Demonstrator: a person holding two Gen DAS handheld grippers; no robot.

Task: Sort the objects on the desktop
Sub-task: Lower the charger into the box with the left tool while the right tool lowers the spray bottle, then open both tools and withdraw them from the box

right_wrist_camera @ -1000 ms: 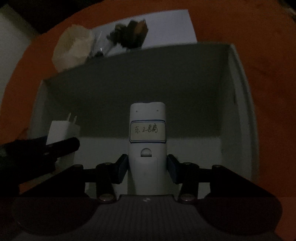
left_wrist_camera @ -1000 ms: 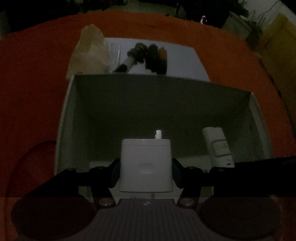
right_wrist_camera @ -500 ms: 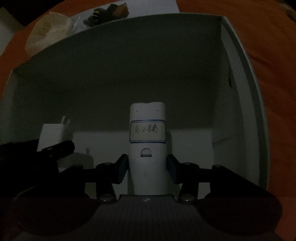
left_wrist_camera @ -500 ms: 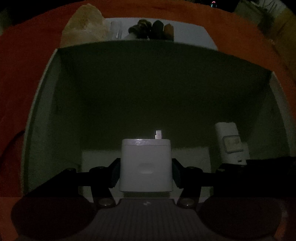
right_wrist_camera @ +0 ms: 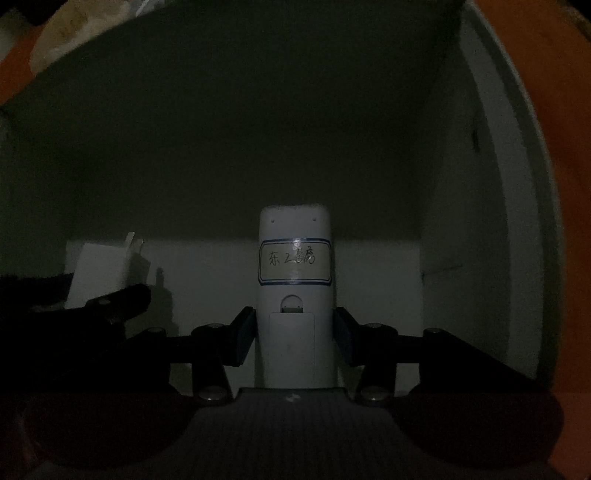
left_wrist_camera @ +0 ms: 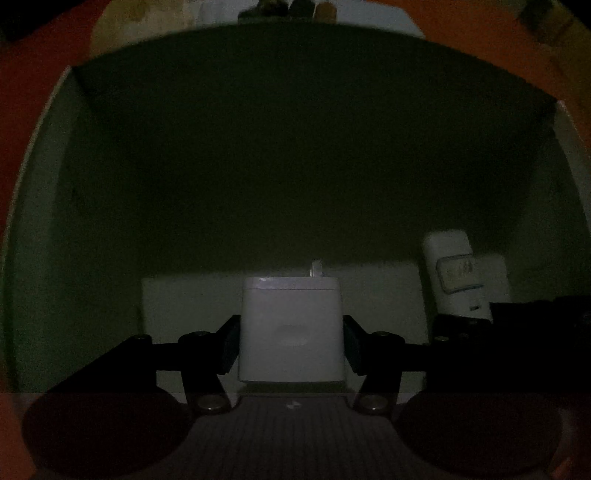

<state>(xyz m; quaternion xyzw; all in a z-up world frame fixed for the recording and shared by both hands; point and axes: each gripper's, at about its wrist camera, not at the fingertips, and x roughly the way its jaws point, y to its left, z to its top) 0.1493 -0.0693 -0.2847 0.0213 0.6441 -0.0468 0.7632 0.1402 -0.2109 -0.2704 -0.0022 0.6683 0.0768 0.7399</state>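
Observation:
Both grippers reach down inside a deep white box (left_wrist_camera: 40, 206) whose walls fill each view. My left gripper (left_wrist_camera: 291, 339) is shut on a white plug charger (left_wrist_camera: 291, 325), prongs pointing down toward the box floor. My right gripper (right_wrist_camera: 294, 332) is shut on a white remote control (right_wrist_camera: 294, 295) with a handwritten label, its back facing the camera. The remote (left_wrist_camera: 458, 277) shows at the right in the left wrist view, and the charger (right_wrist_camera: 101, 269) at the left in the right wrist view, behind the other gripper's dark finger (right_wrist_camera: 122, 299).
The box stands on an orange tablecloth (right_wrist_camera: 569, 184). Beyond its far wall lie a crumpled pale bag (left_wrist_camera: 122, 22) and a few dark small items (left_wrist_camera: 291, 7) on a white sheet. The box's right wall (right_wrist_camera: 480, 184) is close to the remote.
Both grippers have sunk deeper into the box with their objects; the box walls now fill the views and the items behind it have slid to the top edge.

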